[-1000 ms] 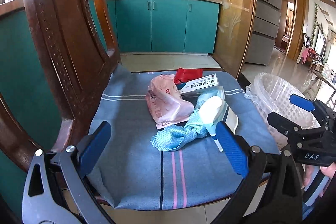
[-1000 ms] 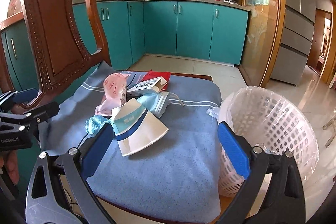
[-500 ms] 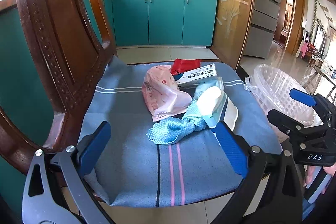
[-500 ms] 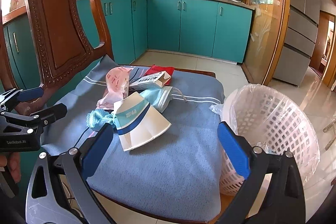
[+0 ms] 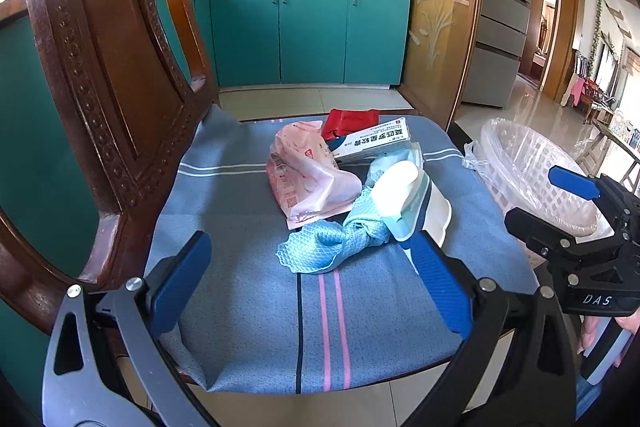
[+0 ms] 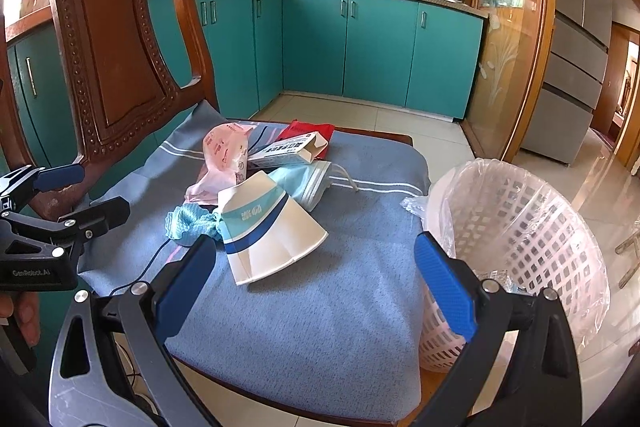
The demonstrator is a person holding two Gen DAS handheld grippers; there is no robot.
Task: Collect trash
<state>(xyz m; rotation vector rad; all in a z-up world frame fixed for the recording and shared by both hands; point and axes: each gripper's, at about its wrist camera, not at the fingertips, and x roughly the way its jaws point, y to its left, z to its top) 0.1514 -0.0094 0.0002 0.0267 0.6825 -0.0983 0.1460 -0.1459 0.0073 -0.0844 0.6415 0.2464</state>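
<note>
A heap of trash lies on the blue chair cushion (image 5: 248,307): a pink plastic bag (image 5: 308,175), a white medicine box (image 5: 372,143), a red packet (image 5: 348,119), a crushed paper cup (image 6: 268,231), a blue face mask (image 6: 308,183) and a teal cloth (image 5: 320,247). My left gripper (image 5: 312,279) is open and empty, just in front of the cloth. My right gripper (image 6: 316,279) is open and empty, in front of the cup. A white lattice basket with a clear liner (image 6: 516,227) stands right of the chair.
The carved wooden chair back (image 5: 100,75) rises at the left. Teal kitchen cabinets (image 6: 376,51) and a tiled floor lie behind. A grey fridge (image 6: 576,39) stands at the far right.
Both grippers have drawn back and risen slightly, so the trash heap sits a little farther off. Both stay open. Nothing on the cushion has moved.
</note>
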